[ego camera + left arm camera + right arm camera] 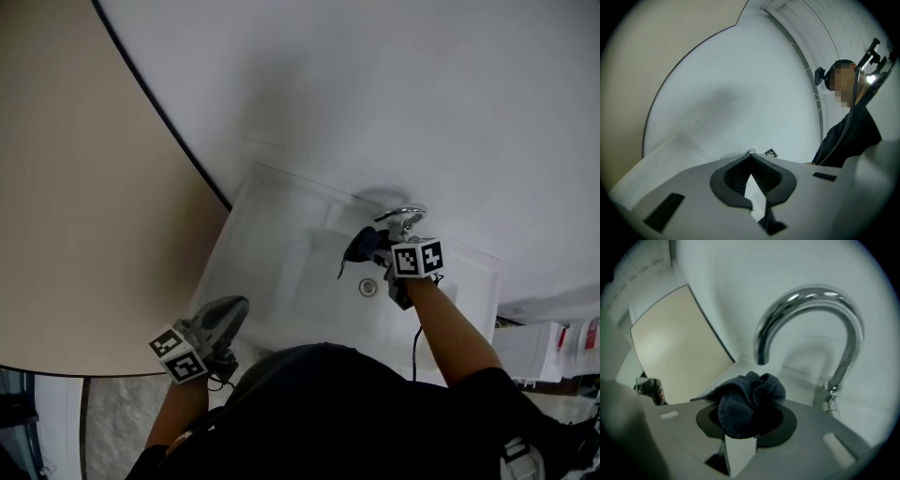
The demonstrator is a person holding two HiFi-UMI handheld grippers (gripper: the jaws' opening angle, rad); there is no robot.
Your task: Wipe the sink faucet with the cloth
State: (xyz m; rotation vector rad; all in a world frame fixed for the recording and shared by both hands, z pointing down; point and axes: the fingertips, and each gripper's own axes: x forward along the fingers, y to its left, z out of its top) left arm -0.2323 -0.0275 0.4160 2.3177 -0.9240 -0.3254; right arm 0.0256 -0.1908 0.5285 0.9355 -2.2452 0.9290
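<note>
I read: cloth (740,411) dark navy, nubbly | faucet (811,310) bright chrome | sink (281,281) white | left gripper (751,157) and right gripper (752,386) pale grey, black pads | marker cube (417,258) black-and-white squares | wall panel (84,187) beige, dark edge | person's sleeve (478,384) black

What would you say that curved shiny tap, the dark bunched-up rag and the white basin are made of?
The curved shiny tap looks like polished, chrome-plated metal: it mirrors bright streaks of the room. The dark bunched-up rag seems to be soft matte fabric, perhaps terry, given its fuzzy texture and limp folds. The white basin is smooth and plain, possibly ceramic or moulded plastic; the look leaves that open.
</note>
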